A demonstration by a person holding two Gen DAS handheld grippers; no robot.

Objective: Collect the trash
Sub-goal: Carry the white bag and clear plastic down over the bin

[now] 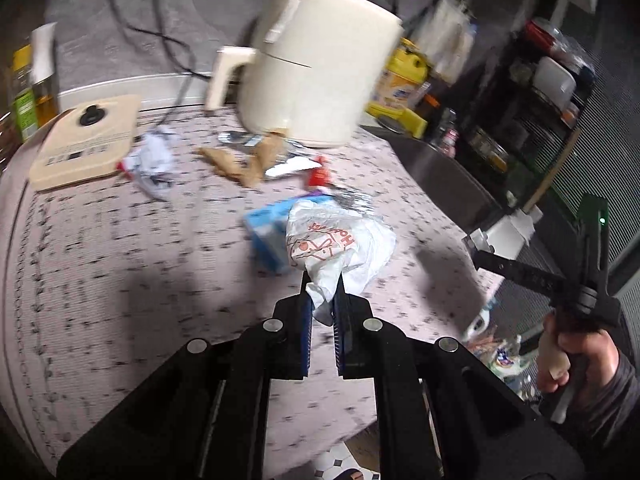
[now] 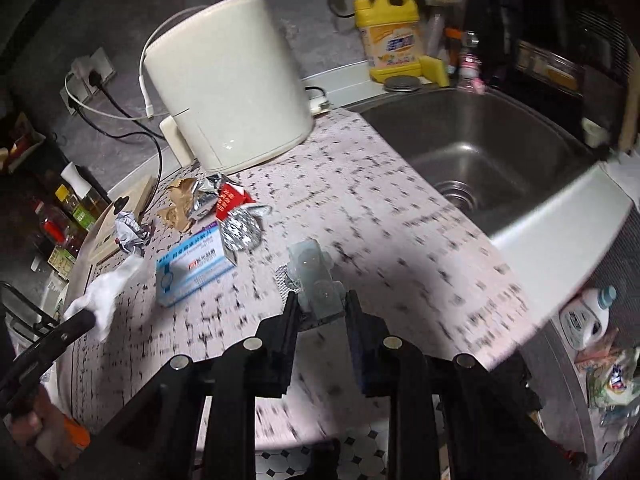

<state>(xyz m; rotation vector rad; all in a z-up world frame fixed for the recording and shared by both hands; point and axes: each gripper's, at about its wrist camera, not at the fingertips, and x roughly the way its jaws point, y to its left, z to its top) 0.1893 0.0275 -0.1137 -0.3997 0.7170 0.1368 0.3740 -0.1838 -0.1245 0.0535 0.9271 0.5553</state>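
Observation:
My left gripper (image 1: pixel 323 280) is shut on a crumpled white plastic bag (image 1: pixel 340 244) with red print, held just above the patterned counter; it also shows in the right wrist view (image 2: pixel 106 292). My right gripper (image 2: pixel 322 298) is shut on a clear plastic blister pack (image 2: pixel 314 276). Other trash lies on the counter: a blue medicine box (image 2: pixel 192 268), a silver foil wrapper (image 2: pixel 240 228), a red packet (image 2: pixel 230 200), brown paper scraps (image 1: pixel 236 162) and a crumpled wrapper (image 1: pixel 150 158). The right gripper (image 1: pixel 476 246) shows at the right of the left wrist view.
A cream air fryer (image 1: pixel 320 68) stands at the back of the counter. A steel sink (image 2: pixel 480 148) lies to the right. A wooden board (image 1: pixel 86 142) and oil bottles (image 1: pixel 34 92) are on the left. A yellow detergent bottle (image 2: pixel 394 36) stands behind the sink. Cables run along the wall.

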